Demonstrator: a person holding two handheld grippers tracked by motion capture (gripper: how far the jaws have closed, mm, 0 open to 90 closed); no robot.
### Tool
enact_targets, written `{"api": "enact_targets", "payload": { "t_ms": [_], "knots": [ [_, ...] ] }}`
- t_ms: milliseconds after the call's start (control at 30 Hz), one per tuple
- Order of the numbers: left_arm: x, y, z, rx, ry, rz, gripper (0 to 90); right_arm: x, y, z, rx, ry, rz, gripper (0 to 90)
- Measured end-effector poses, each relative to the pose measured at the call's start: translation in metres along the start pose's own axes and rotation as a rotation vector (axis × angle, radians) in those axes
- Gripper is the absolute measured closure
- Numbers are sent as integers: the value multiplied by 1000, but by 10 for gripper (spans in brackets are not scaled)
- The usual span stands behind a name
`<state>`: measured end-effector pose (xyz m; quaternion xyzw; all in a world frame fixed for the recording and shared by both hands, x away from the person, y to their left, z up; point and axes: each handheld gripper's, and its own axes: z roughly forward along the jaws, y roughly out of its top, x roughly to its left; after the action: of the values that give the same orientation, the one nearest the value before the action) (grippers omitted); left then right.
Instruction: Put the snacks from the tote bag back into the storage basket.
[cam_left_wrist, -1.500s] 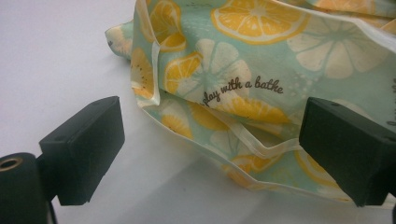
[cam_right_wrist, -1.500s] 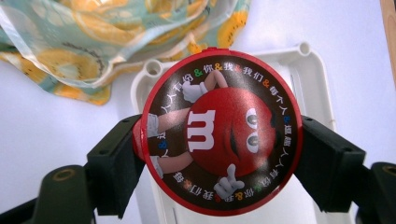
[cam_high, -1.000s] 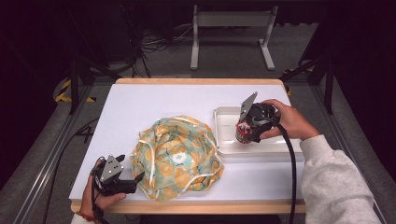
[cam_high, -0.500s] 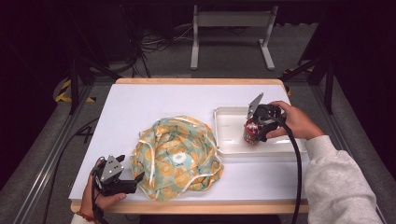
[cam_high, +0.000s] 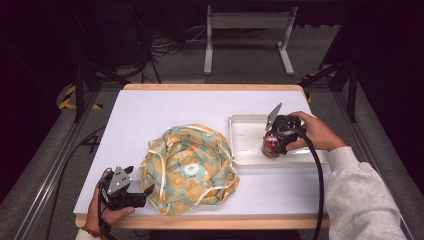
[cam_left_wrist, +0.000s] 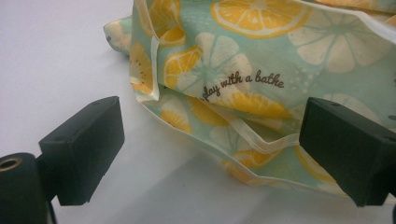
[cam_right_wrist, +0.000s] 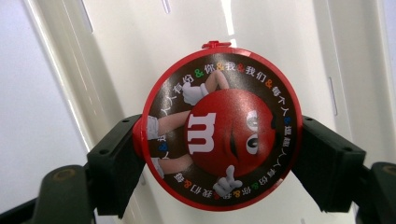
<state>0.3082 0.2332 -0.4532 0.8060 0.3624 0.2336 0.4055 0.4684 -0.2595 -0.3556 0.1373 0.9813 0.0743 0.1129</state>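
Gripping a red candy tub (cam_right_wrist: 217, 126), the right gripper (cam_high: 278, 140) hangs over the white tray (cam_high: 245, 142).

The right gripper (cam_high: 274, 145), clamped on the round red candy tub (cam_high: 270, 145), has carried it from about the 12 o'clock part of the white tray (cam_high: 239, 150) toward 5 o'clock, lower and nearer the person. The tub now sits low inside the tray near its middle; whether it touches the floor of the tray cannot be told. The right hand (cam_high: 315, 132) has come along with it.
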Motion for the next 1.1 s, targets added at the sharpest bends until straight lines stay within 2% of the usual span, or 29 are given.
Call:
{"api": "enact_targets", "payload": {
  "t_ms": [200, 467, 500, 700, 800, 1100],
  "knots": [
    [0, 0, 0, 2, 1, 2, 74, 0, -1, 3, 4, 4, 7, 233],
    [0, 0, 0, -2, -1, -1, 73, 1, -1, 4, 1, -1, -10, 232],
    [0, 0, 0, 0, 0, -2, 73, 2, -1, 4, 1, -2, 1, 232],
    [1, 0, 0, 0, -1, 3, 73, 2, -3, -2, -47, -7, -2, 231],
    [1, 0, 0, -2, 0, 1, 73, 2, -4, -3, -54, -12, 11, 231],
    [0, 0, 0, -1, 0, 1, 73, 3, -4, -7, -68, -19, 10, 232]
  ]
}}
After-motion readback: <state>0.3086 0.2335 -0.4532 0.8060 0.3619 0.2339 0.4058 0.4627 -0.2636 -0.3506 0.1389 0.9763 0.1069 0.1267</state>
